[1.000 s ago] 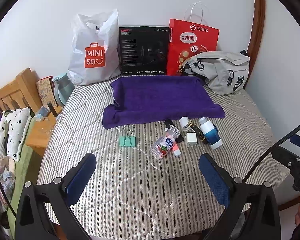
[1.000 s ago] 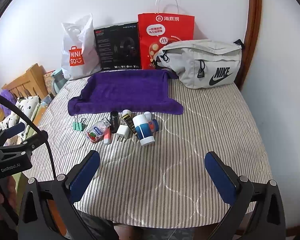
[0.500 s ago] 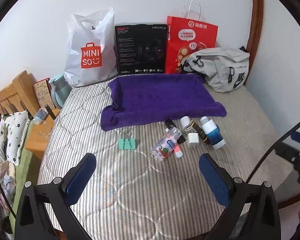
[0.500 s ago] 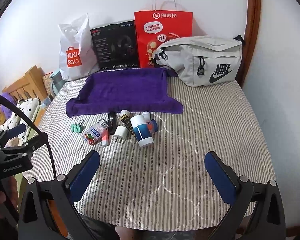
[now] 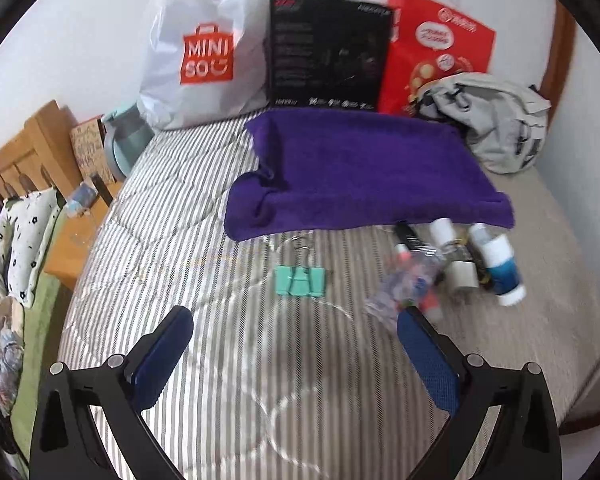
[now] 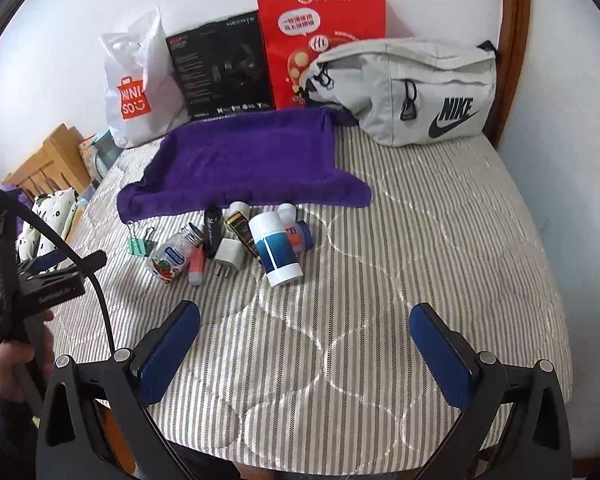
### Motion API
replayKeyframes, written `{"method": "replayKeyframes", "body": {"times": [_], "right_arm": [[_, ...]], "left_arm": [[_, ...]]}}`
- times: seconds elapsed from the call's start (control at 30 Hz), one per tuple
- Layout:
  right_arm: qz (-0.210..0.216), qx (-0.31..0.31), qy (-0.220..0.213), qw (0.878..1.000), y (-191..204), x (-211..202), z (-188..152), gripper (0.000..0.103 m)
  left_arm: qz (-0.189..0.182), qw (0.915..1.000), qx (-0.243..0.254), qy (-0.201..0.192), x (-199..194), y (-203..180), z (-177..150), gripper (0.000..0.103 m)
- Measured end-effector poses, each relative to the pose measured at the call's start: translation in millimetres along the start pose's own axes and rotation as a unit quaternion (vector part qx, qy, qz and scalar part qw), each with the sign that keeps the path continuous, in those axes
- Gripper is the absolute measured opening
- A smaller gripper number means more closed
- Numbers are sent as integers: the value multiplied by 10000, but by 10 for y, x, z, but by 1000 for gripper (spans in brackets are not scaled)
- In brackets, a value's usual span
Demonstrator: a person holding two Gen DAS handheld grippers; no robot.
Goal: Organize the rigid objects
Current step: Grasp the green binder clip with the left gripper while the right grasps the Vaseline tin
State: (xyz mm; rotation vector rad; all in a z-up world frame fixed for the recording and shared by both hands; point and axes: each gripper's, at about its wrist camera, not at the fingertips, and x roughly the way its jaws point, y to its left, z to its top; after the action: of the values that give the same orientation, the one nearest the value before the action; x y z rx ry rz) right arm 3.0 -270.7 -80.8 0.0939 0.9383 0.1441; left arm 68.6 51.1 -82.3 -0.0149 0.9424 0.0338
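A cluster of small items lies on the striped bed just in front of a purple towel [image 6: 244,160] [image 5: 360,172]. It holds a teal binder clip [image 5: 300,280] [image 6: 140,245], a clear bottle with a fruit label [image 6: 174,254], a white plug adapter [image 6: 229,254], a dark tube [image 6: 214,226] and a blue-and-white bottle [image 6: 278,254] [image 5: 500,266]. My left gripper [image 5: 296,340] is open and empty, hovering short of the clip. My right gripper [image 6: 304,332] is open and empty, short of the blue-and-white bottle.
Along the wall stand a white Miniso bag [image 6: 134,88], a black box [image 6: 220,68], a red paper bag [image 6: 320,40] and a grey Nike waist bag [image 6: 412,88]. A wooden nightstand [image 5: 80,236] sits left of the bed. A hand [image 6: 4,364] holds the left gripper's handle.
Both grippers have moved forward toward the cluster, the left one faster and swinging leftward, blurring its view. Nothing on the bed has moved.
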Motion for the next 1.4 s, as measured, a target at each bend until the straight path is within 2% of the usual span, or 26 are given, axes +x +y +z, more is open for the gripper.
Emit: {"method": "replayKeyframes", "body": {"times": [0.07,0.23,0.3,0.47,0.53,0.63,0.73,0.83,1.0,1.2,1.4], "right_arm": [[-40,-69,185,9998,-40,120,34,103],[-236,11,276,9993,-165,306,57,103],[-151,109,313,9993,-214,368,51,103],[-131,198,444,9987,-247,509,39,103],[-90,204,490,9985,-241,577,37,103],[-24,198,520,9984,-221,646,48,103],[73,155,504,9986,-190,729,88,102],[246,150,449,9986,-163,847,164,101],[214,54,394,9990,-158,1019,292,87],[40,93,387,9992,-360,1250,464,87],[95,-409,531,9977,-275,1491,529,86]], "left_arm": [[4,10000,-37,71,172,48,26,99],[-130,9996,-3,270,571,120,43,92],[-200,9991,-75,366,680,138,46,85],[-319,9988,-67,374,824,101,77,85],[-287,9989,59,369,864,67,80,79],[-202,9986,151,466,956,44,78,58],[-256,9988,106,392,970,70,59,55],[-304,9988,164,335,967,54,67,39],[-355,9985,248,343,971,54,71,39],[-367,9984,274,339,973,63,65,39],[-384,9982,290,357,984,68,79,39]]}}
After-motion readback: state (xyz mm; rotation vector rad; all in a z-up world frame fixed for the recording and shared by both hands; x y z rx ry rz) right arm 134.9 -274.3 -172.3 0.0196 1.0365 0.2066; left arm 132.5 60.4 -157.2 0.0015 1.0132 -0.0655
